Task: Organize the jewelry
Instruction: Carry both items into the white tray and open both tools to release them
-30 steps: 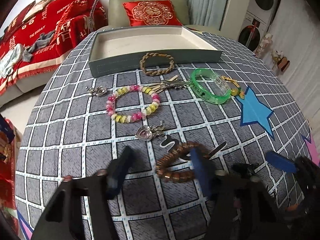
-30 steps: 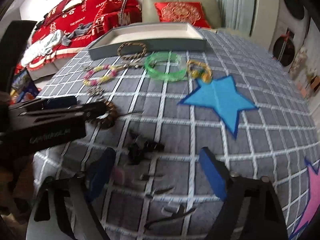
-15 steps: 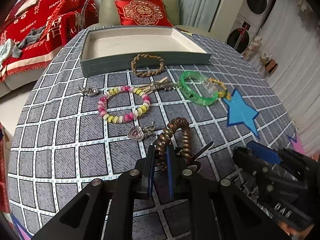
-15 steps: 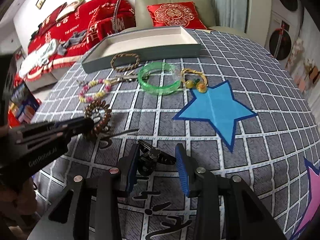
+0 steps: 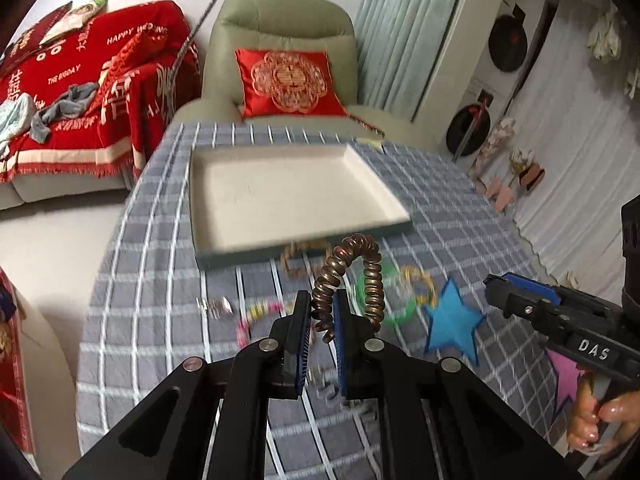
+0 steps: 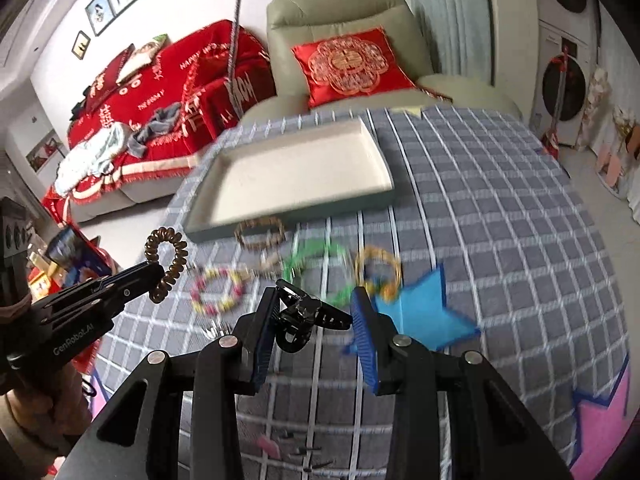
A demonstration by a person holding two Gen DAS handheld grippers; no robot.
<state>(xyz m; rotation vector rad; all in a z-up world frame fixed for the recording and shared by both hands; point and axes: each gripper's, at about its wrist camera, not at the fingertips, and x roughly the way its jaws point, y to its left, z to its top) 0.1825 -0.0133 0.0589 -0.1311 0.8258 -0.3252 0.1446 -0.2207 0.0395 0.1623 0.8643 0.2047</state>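
From the left wrist view, the left gripper (image 5: 321,312) points forward over the grey checked tablecloth surface (image 5: 160,280), lifted above it. Its 2 blue-padded fingers (image 5: 303,332) are clenched on the lower end of a brown coiled spiral hair tie (image 5: 348,276), whose loop arches upward. Beyond lies the shallow grey rectangular tray with a cream inside (image 5: 208,248). At the right edge, the right gripper (image 5: 496,286) appears side-on, its handle gripped by the person's hand (image 5: 600,420).

From the right wrist view, the right gripper (image 6: 314,312) also hovers, angled toward the tray (image 6: 384,196). Its fingers (image 6: 366,332) grasp a black plastic claw hair clip (image 6: 304,320) between them. The left gripper (image 6: 154,270) reaches in from the left, holding the hair tie (image 6: 168,264) aloft.
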